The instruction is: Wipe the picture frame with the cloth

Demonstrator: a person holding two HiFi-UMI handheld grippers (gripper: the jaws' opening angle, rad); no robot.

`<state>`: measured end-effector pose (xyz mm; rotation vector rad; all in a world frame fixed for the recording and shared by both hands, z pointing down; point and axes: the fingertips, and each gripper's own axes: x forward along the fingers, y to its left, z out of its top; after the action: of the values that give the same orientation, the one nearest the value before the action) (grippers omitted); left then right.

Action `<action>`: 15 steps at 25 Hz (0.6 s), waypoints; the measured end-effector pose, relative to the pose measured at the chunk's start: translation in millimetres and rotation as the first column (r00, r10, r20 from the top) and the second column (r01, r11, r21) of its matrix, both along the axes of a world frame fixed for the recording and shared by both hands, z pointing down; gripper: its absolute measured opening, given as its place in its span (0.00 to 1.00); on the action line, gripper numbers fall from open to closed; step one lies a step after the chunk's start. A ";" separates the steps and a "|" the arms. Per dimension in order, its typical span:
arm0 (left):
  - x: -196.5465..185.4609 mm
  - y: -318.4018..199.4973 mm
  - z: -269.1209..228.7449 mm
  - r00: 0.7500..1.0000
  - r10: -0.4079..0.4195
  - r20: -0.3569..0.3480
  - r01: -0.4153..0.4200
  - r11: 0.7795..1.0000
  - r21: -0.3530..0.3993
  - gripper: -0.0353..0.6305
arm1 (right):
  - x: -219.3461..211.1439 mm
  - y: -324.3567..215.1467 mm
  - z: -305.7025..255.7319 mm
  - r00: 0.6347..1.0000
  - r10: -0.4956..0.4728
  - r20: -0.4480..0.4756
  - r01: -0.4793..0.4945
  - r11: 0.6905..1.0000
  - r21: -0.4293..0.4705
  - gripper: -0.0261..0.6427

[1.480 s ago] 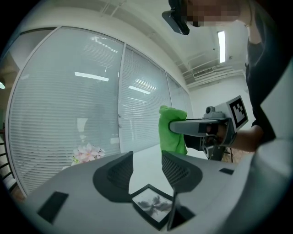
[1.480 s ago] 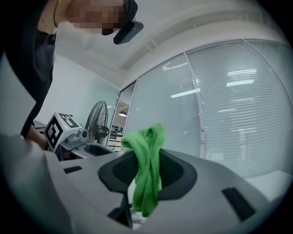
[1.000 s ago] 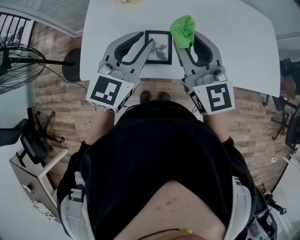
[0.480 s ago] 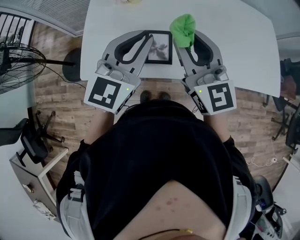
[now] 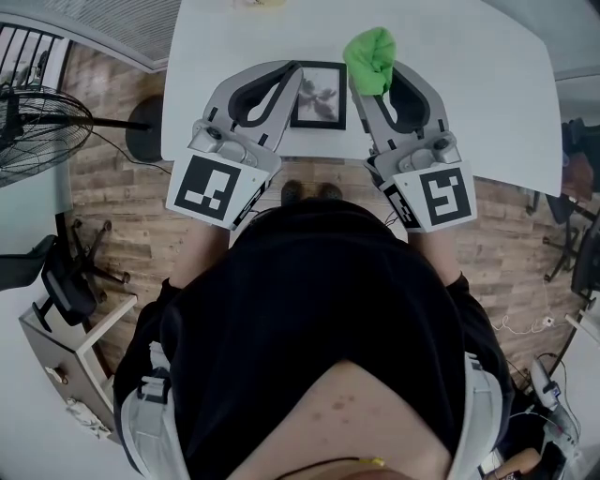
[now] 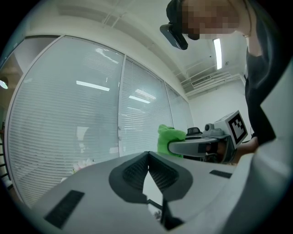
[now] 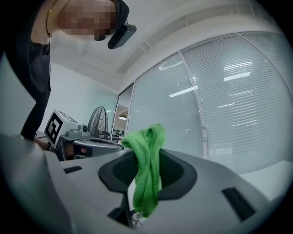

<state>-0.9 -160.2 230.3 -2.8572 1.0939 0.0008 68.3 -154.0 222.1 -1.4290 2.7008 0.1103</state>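
A small black picture frame [image 5: 319, 98] with a grey flower print sits near the front edge of the white table [image 5: 469, 94]. My left gripper [image 5: 302, 75] is at the frame's left edge; its jaws have just been closing and now meet at the tips [image 6: 148, 155], with the frame's dark edge [image 6: 165, 219] pinched lower between them. The right gripper [image 5: 358, 86] is right of the frame, shut on a bunched green cloth [image 5: 370, 58]. The cloth [image 7: 146, 178] sticks up above the jaws and hangs below them. It also shows in the left gripper view as a green cloth [image 6: 169, 137].
A standing fan [image 5: 33, 122] and a black office chair [image 5: 66, 272] are on the wood floor to the left. Beyond the table is a glass wall with blinds [image 6: 68, 114]. A small pale object [image 5: 258, 3] lies at the table's far edge.
The left gripper's jaws have shut onto the frame's left edge and it has risen slightly; the frame has shifted a touch to the right. The right gripper and cloth have barely moved.
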 end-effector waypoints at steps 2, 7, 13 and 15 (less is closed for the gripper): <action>-0.6 0.0 -1.8 1.000 -0.001 -0.001 0.001 1.000 0.005 0.07 | -0.8 0.3 -1.4 1.000 -0.002 0.004 0.002 1.000 0.002 0.21; -4.1 -0.6 -1.6 1.000 -0.005 -0.003 0.005 1.000 -0.003 0.07 | 0.4 -0.6 -4.0 1.000 -0.002 0.018 0.002 1.000 0.007 0.21; -2.8 -2.4 0.2 1.000 -0.008 0.005 0.008 1.000 -0.007 0.07 | 0.3 -1.9 -5.7 1.000 0.004 0.018 -0.004 1.000 0.016 0.21; -3.5 -1.3 -1.6 1.000 -0.009 0.002 0.009 1.000 -0.006 0.07 | 1.7 -1.8 -5.5 1.000 0.008 0.011 -0.008 1.000 0.018 0.21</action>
<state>-4.4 -161.5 228.8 -2.8569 1.1088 -0.0055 70.0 -155.7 216.7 -1.4314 2.6792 0.1266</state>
